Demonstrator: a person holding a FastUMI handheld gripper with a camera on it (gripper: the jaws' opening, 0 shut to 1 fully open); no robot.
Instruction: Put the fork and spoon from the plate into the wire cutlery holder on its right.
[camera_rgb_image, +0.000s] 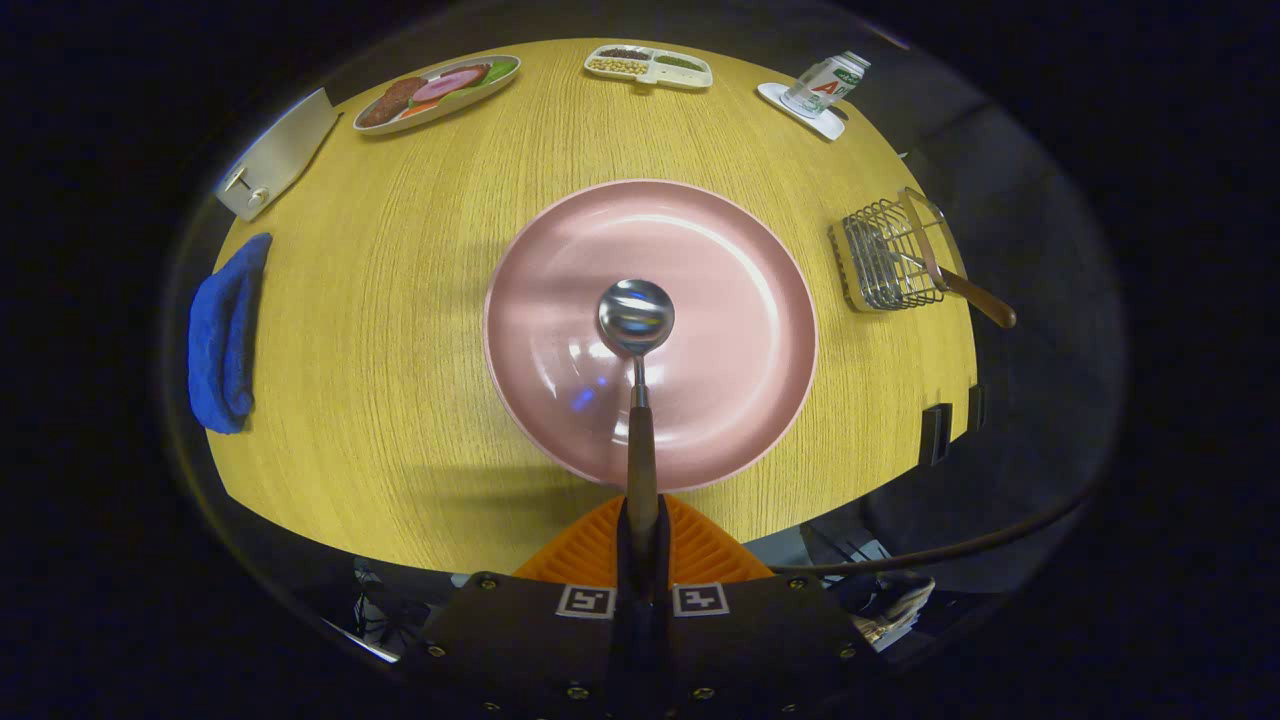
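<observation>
One spoon (636, 318) is held by its handle in the closed tongs (641, 545), above the pink plate (740, 400); carry it level, then drop it handle-down into the wire holder (885, 265) beside the fork (960, 285).

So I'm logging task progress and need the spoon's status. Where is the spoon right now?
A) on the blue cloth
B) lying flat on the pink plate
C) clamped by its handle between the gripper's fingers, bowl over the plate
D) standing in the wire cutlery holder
C: the gripper is shut on the spoon handle, its bowl out over the pink plate; the wire cutlery holder holds one brown-handled utensil.
</observation>
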